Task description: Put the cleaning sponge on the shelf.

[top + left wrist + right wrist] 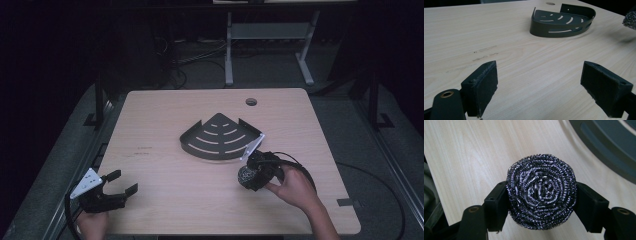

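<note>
Steel scourer (541, 191) clamped btwn right gripper (541, 205) jaws.

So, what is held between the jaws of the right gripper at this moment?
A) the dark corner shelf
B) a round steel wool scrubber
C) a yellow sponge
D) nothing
B: in the right gripper view the two pads of the right gripper press on both sides of the round steel wool scrubber, while the dark corner shelf lies apart on the table.

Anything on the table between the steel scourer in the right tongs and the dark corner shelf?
Nothing visible. The right tongs grip the scourer just short of the shelf, with bare table between them; the left tongs sit far off.
</note>
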A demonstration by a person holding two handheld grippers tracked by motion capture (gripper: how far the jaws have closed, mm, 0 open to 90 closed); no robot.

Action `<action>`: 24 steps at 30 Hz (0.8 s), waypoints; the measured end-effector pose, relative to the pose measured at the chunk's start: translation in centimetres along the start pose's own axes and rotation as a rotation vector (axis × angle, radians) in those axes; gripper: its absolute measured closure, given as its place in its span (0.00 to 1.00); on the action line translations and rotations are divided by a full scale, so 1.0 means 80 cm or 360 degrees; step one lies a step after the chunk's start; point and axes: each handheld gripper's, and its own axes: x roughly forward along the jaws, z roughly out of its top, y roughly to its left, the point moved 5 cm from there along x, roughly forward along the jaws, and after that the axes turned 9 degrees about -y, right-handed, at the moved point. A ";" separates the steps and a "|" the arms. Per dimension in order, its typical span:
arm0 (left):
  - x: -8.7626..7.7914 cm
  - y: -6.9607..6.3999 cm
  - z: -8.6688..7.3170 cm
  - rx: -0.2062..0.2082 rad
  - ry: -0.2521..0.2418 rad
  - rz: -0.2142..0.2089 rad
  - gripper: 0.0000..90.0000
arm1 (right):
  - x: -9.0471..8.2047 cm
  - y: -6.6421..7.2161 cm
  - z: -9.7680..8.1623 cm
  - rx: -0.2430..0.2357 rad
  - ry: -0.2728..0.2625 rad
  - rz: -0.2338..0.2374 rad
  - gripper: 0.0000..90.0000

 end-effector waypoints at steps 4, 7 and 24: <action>-0.001 0.000 0.001 -0.0004 -0.0008 0.0000 0.15 | -0.001 -0.003 0.006 0.0006 -0.0003 0.0010 0.36; 0.000 0.000 0.000 -0.0004 -0.0007 0.0002 0.15 | -0.002 -0.003 0.009 0.0006 -0.0001 0.0011 0.36; -0.001 -0.001 0.001 0.0015 0.0005 0.0000 0.15 | -0.002 -0.014 0.022 0.0012 0.0029 0.0029 0.36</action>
